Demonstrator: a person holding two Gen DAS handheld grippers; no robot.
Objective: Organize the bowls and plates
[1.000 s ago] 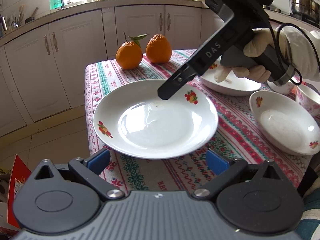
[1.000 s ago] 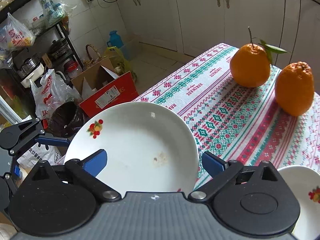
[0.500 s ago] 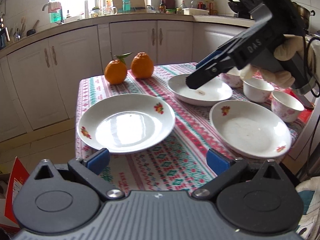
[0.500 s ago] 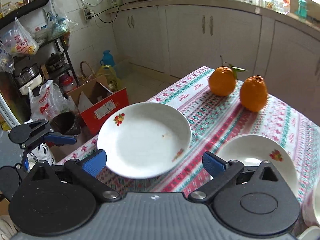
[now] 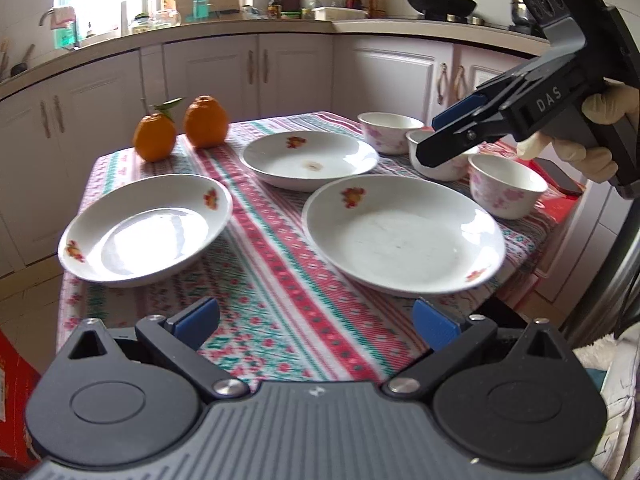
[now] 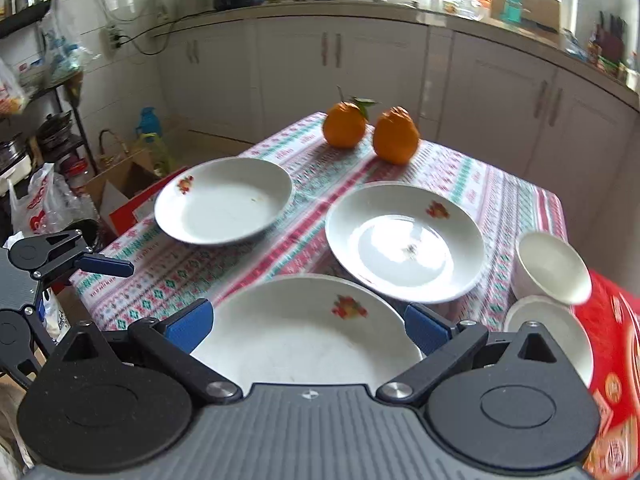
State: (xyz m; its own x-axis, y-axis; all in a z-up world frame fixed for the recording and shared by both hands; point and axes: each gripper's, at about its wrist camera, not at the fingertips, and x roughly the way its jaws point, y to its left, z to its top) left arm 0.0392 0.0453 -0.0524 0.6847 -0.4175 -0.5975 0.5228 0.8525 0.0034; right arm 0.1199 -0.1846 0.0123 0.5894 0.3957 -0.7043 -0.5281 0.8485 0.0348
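Now, stock: your left gripper point(image 5: 316, 322) and right gripper point(image 6: 306, 320), both spread, empty, have withdrawn; three white floral ceramic plates point(image 5: 402, 236) unstacked.

Glossy white glazed plates point(image 5: 402, 236) and bowls point(image 5: 506, 190), likely ceramic. Woven patterned tablecloth point(image 5: 280, 320), matt. Dimpled orange peel point(image 5: 205, 121). Matt black plastic gripper point(image 5: 316, 322), ribbed grey housing, blue pads point(image 5: 434, 326).

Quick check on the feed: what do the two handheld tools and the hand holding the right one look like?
Both tools, left and right, are black with blue finger pads on scissor-like linkages. The right one reads "DAS" in white, and a cream glove covers the hand holding it.
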